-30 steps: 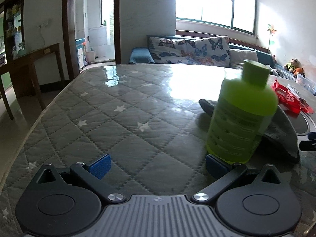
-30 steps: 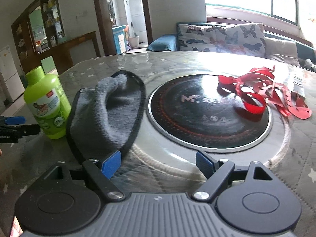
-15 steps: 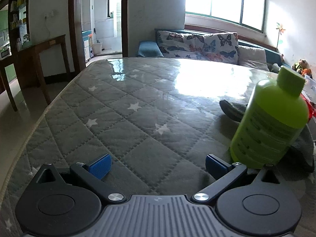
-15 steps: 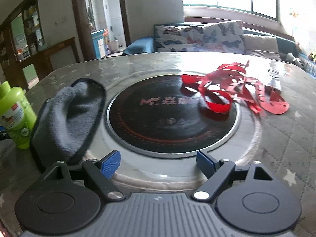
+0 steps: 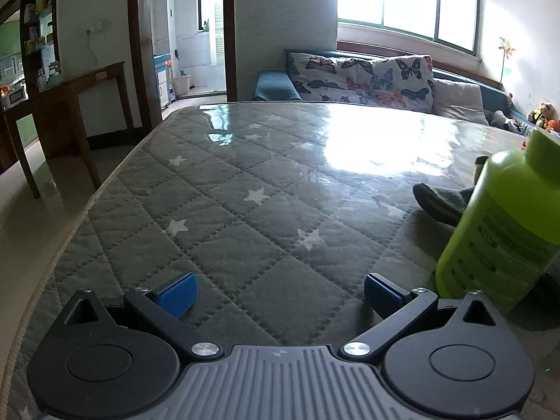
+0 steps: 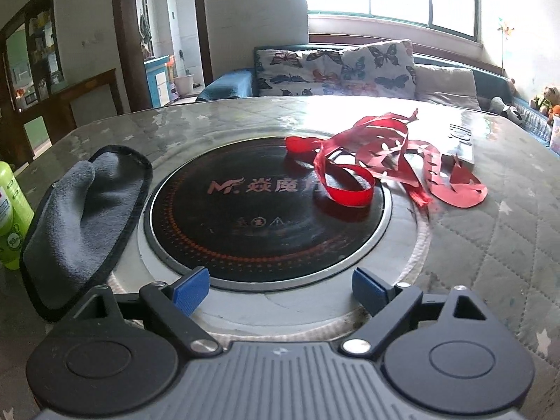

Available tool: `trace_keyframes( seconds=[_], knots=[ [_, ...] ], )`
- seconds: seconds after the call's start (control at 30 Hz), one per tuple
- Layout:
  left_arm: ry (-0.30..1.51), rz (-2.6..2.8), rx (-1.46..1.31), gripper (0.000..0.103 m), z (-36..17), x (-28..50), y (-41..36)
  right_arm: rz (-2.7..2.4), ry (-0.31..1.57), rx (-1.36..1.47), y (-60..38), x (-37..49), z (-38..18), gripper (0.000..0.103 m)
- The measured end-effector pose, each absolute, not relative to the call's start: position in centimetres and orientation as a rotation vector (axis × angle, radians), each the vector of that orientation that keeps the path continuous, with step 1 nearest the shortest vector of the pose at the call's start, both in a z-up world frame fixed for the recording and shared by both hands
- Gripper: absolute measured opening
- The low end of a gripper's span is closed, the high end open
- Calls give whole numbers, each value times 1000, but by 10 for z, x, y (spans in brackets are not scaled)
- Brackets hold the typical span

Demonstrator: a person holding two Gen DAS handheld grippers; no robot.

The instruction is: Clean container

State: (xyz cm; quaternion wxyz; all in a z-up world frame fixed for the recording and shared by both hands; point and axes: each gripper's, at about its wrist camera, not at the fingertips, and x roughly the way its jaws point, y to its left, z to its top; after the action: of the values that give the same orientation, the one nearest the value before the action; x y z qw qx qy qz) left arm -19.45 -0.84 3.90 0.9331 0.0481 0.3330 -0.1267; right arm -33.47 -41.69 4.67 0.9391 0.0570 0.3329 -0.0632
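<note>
The bottle (image 6: 10, 217) is cut off at the right view's 9 o'clock edge; the cloth (image 6: 84, 224) lies beside it, overlapping the cooktop (image 6: 266, 210) rim. Red paper strips (image 6: 381, 164) cover the cooktop toward 1 o'clock — label text is blurred. Left gripper (image 5: 278, 295) is low and level, jaws apart, empty — bottle at its 3 o'clock. Right gripper (image 6: 280, 288) faces the cooktop, jaws apart.
</note>
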Motion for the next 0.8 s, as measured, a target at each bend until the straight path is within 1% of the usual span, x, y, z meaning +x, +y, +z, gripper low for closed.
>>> trace_keyframes(
  seconds=[0.1, 0.33, 0.57, 0.8],
  knots=[
    [681, -250, 96, 103, 39, -192, -7, -135, 682, 114, -420, -332, 46, 95],
    [682, -221, 90, 103, 39, -186, -1, -148, 687, 110, -426, -326, 45, 97],
    [683, -206, 79, 103, 39, -179, 3, -144, 691, 109, -431, -326, 43, 103],
    [684, -189, 77, 103, 40, -178, 2, -147, 695, 107, -432, -323, 41, 103]
  ],
)
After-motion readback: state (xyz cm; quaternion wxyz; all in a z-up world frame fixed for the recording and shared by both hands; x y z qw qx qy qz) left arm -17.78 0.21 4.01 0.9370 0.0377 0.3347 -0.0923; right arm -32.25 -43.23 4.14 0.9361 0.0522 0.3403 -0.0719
